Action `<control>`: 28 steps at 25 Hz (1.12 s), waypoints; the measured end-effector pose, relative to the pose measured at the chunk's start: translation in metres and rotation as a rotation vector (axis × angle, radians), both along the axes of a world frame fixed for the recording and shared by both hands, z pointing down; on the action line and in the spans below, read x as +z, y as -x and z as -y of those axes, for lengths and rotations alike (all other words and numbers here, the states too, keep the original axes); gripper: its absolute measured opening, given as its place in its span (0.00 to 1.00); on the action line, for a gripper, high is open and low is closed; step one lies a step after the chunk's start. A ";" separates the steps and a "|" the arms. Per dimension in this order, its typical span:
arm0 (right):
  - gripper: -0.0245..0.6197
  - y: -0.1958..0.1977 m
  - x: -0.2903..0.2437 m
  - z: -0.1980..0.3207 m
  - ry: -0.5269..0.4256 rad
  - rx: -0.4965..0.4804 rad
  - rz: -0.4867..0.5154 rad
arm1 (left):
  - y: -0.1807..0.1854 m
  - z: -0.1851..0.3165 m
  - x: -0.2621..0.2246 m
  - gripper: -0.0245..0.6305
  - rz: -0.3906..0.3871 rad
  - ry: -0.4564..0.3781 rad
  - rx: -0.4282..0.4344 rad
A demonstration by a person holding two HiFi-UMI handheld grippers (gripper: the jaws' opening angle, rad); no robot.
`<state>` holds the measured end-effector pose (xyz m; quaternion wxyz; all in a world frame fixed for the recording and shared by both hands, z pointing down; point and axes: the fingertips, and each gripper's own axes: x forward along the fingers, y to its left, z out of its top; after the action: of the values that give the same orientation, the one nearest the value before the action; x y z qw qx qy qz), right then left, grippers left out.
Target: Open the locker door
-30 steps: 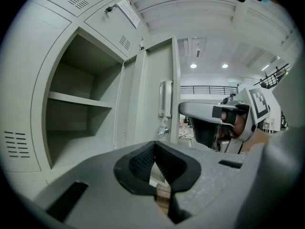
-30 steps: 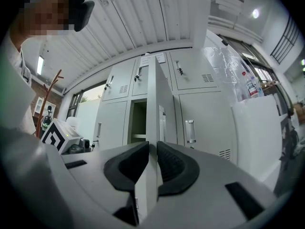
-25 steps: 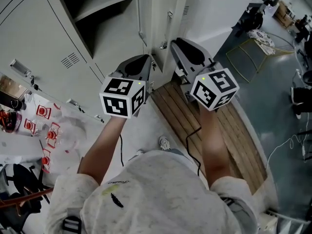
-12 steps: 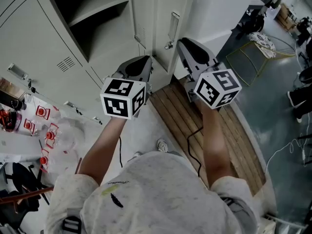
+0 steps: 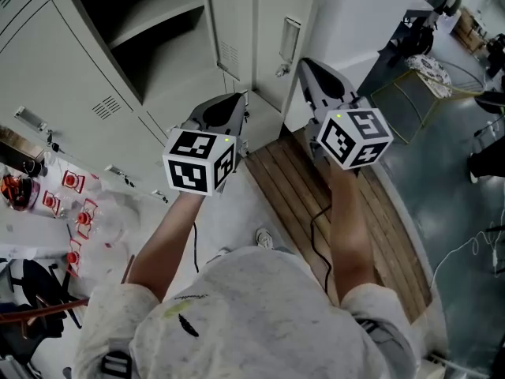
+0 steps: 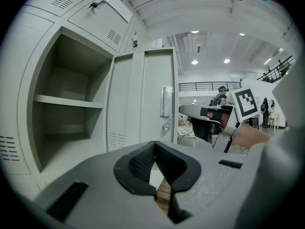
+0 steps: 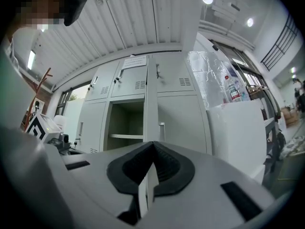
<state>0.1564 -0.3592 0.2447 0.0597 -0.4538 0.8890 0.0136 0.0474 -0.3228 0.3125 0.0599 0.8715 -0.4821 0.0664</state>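
The person's forearms [image 5: 162, 243] reach forward over a light shirt [image 5: 252, 314], and each hand is hidden behind a black-and-white marker cube [image 5: 197, 160]. The left gripper [image 6: 154, 144] has its dark pads pressed together at the tips with nothing between them. Through the gap beneath them only floor slats show. The right gripper [image 7: 152, 146] has just been closing and its jaws meet as well. They are empty, with the door's thin edge standing behind them rather than in them. Below both tools a wooden slatted platform [image 5: 292, 188] lies on the floor and runs up to the foot of the lockers [image 5: 55, 54].

The locker door [image 6: 131, 94] is swung wide out from the locker front, so the left gripper view sees its inner face and the right gripper view sees it edge-on. A metal handle [image 6: 166, 101] and a key lock [image 6: 167, 125] sit near its free edge, and vents [image 6: 116, 140] sit low on the hinge side. The right gripper's tip is just beside that free edge, at about lock height — whether it touches cannot be told. The left gripper is apart from the door, to its left, facing the open compartment [image 6: 71, 137] with its single shelf [image 6: 66, 101]. Farther right, a white cabinet [image 7: 238, 132] carries plastic-wrapped bottles [image 7: 231, 87].
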 end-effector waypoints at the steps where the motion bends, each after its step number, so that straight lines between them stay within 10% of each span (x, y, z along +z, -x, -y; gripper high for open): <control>1: 0.04 -0.001 0.000 0.001 0.000 0.003 0.003 | 0.000 0.000 0.000 0.05 0.002 0.000 -0.003; 14: 0.04 -0.013 0.001 0.000 0.005 0.044 0.006 | -0.001 0.001 -0.001 0.05 0.003 0.002 -0.034; 28: 0.04 0.074 0.006 -0.032 0.014 -0.141 -0.020 | 0.050 -0.011 -0.006 0.05 -0.012 -0.013 -0.159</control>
<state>0.0827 -0.3274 0.2512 0.0485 -0.3904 0.9193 0.0075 -0.0026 -0.3115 0.3069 0.0621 0.8311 -0.5501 0.0530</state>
